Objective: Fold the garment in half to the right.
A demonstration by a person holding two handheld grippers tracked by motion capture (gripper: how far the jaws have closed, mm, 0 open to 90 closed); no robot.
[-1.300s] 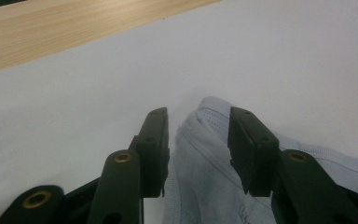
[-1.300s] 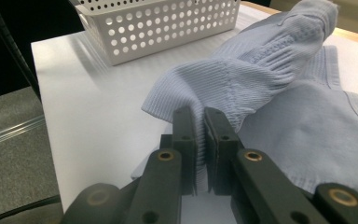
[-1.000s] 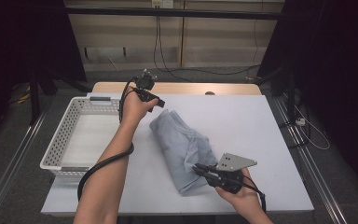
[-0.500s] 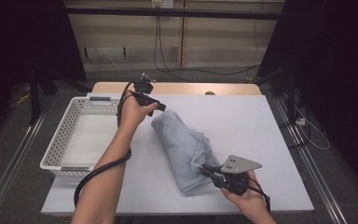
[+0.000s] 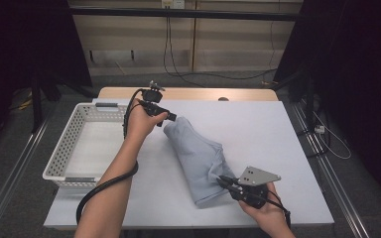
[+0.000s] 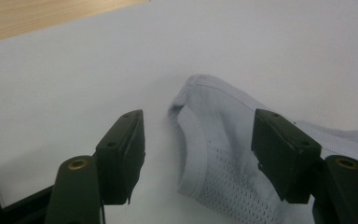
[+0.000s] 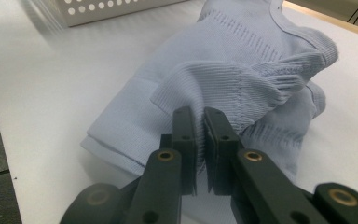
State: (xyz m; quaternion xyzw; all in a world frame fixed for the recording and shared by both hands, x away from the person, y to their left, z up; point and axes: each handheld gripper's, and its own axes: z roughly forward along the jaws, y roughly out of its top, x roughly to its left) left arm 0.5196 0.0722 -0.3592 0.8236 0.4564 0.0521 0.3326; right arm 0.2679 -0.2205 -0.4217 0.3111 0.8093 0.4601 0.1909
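Observation:
A light blue knit garment [image 5: 198, 158] lies folded in a long bundle on the white table [image 5: 263, 124]. At its far end, my left gripper [image 5: 171, 118] is open. Its jaws have just been opening. The ribbed neck edge of the garment [image 6: 223, 158] lies loosely between them, and the pads do not press it in the left gripper view [image 6: 199, 128]. At the near end, my right gripper [image 5: 220, 181] is shut on a ribbed fold of the garment [image 7: 242, 51]. In the right gripper view [image 7: 199, 116] the knit is pinched between its jaws.
A white perforated basket [image 5: 59, 168] stands at the table's left side, and its wall also appears as the basket [image 7: 102, 7]. A wooden strip [image 5: 188, 93] runs along the far edge. Bare white table surface lies to the right of the garment.
The left gripper's jaws have spread apart at the garment's far end and reached slightly further over it. The right gripper keeps its hold and has hardly moved.

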